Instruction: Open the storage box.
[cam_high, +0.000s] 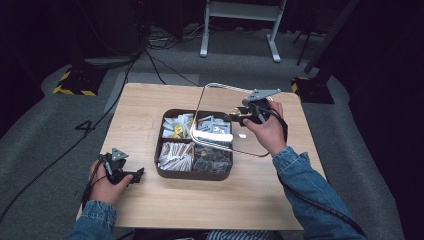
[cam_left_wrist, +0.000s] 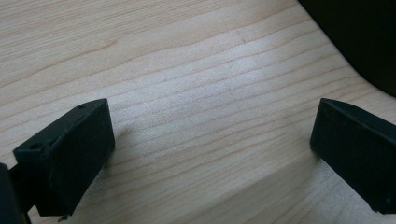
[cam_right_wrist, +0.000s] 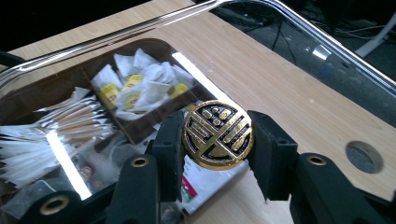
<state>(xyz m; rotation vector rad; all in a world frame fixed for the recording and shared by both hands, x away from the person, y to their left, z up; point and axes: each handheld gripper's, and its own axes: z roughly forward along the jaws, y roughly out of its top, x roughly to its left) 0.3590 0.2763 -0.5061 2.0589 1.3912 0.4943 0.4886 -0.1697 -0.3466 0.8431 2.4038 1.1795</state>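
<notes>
A clear lid (cam_high: 220, 142) with a round gold-and-black knob (cam_right_wrist: 217, 135) hangs tilted over the right side of a brown compartment tray (cam_high: 195, 175). My right gripper (cam_right_wrist: 216, 156) is shut on the knob, one pad on each side, and shows above the tray's far right corner as the right gripper (cam_high: 239, 116). The tray holds white and yellow tea bags (cam_right_wrist: 135, 88) and packets in its compartments. Near the table's front left edge, my left gripper (cam_high: 137, 175) rests open on the wood, with nothing between the jaws of the left gripper (cam_left_wrist: 212, 135).
The wooden table (cam_high: 150, 205) has bare room to the left, right and front of the tray. A small round hole (cam_right_wrist: 363, 157) sits in the tabletop near the lid. Cables and a white stand's legs (cam_high: 240, 30) lie on the floor beyond the table.
</notes>
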